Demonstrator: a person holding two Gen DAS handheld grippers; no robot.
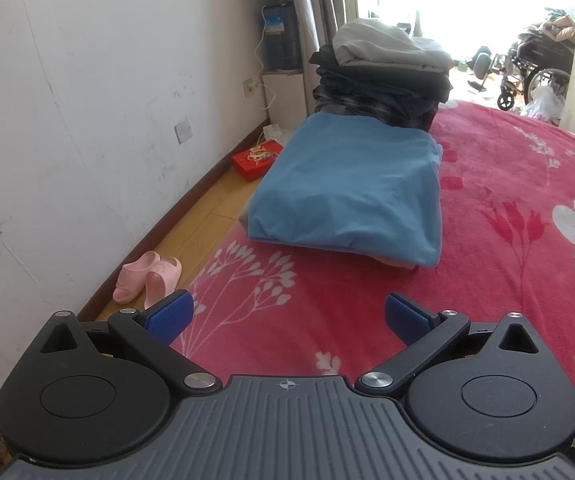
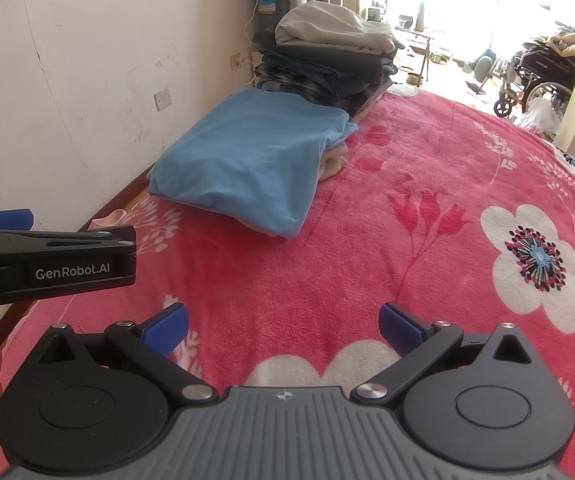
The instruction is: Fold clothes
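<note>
A folded blue garment lies on the pink floral bedspread, on top of a peach-coloured piece that peeks out beneath it. Behind it rises a stack of folded dark and plaid clothes topped by a light grey one. My left gripper hovers open over the bedspread, short of the blue garment, holding nothing. My right gripper is open too, over bare bedspread further right. The left gripper's body shows at the left edge of the right wrist view.
A white wall runs along the bed's left side, with wooden floor between. Pink slippers and a red box lie there. A water dispenser stands by the curtain. A wheelchair sits in the bright doorway beyond.
</note>
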